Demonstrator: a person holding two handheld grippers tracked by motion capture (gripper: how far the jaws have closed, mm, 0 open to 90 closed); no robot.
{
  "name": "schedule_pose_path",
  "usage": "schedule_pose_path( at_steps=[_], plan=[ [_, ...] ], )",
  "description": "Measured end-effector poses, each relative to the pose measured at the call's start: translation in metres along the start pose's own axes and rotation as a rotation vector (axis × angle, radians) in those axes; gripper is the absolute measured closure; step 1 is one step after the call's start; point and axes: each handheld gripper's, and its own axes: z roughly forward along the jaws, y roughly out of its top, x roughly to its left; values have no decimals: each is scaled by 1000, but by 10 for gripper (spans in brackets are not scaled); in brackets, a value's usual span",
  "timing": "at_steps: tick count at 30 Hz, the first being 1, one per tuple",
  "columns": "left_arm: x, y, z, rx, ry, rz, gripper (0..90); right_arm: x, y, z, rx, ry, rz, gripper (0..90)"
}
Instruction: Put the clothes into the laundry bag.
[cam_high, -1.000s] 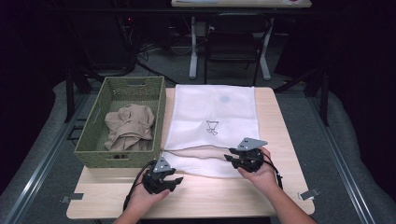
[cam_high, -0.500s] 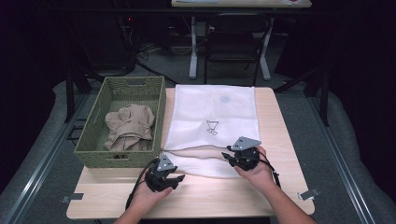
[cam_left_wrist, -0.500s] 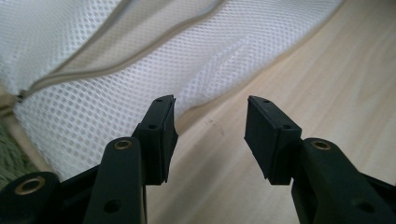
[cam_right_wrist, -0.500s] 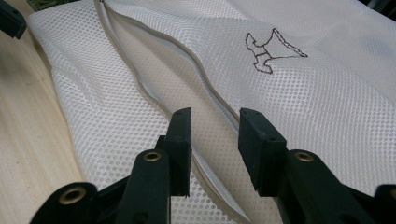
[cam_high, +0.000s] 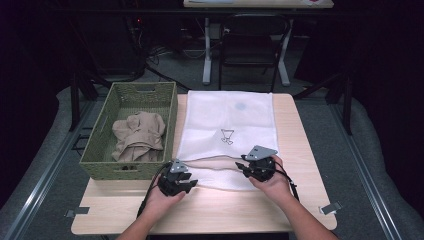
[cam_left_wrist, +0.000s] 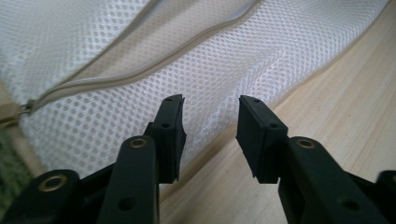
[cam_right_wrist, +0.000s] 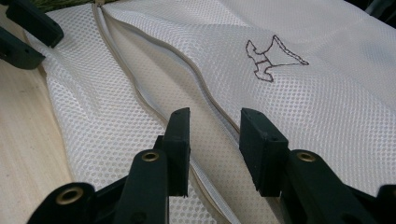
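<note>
- Mesh bag (cam_high: 227, 125) lies flat mid-table, basket (cam_high: 100, 150) at its 9 o'clock.
- Left gripper (cam_high: 192, 184) at the bag's 7 o'clock corner: jaws have just been closing, still apart, grasping nothing, bag edge (cam_left_wrist: 219, 121) between them.
- Right gripper (cam_high: 240, 167) at 5 o'clock: released, jaws straddling the zipper (cam_right_wrist: 205, 109).

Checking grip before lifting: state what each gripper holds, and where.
Nothing held. The left gripper and right gripper stand open over the mesh bag, its zipper ungrasped.

Overhead forward-down; two close views sharing mesh bag (cam_high: 227, 125)
</note>
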Motion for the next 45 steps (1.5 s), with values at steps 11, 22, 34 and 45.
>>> schedule_pose_path(
  at_steps=[11, 22, 34, 45],
  plan=[
    [-7, 0, 7, 46, 13, 33, 809, -2, -2, 3, 10, 7, 4, 620],
    [-18, -1, 5, 66, -37, 33, 857, 0, -3, 6, 40, -1, -30, 623],
    [-22, -9, -3, 82, -50, 16, 845, 4, -4, 10, 68, 7, -67, 620],
    [-20, -10, -1, 72, -80, -9, 752, 10, -4, 17, 91, 33, -91, 634]
  ],
)
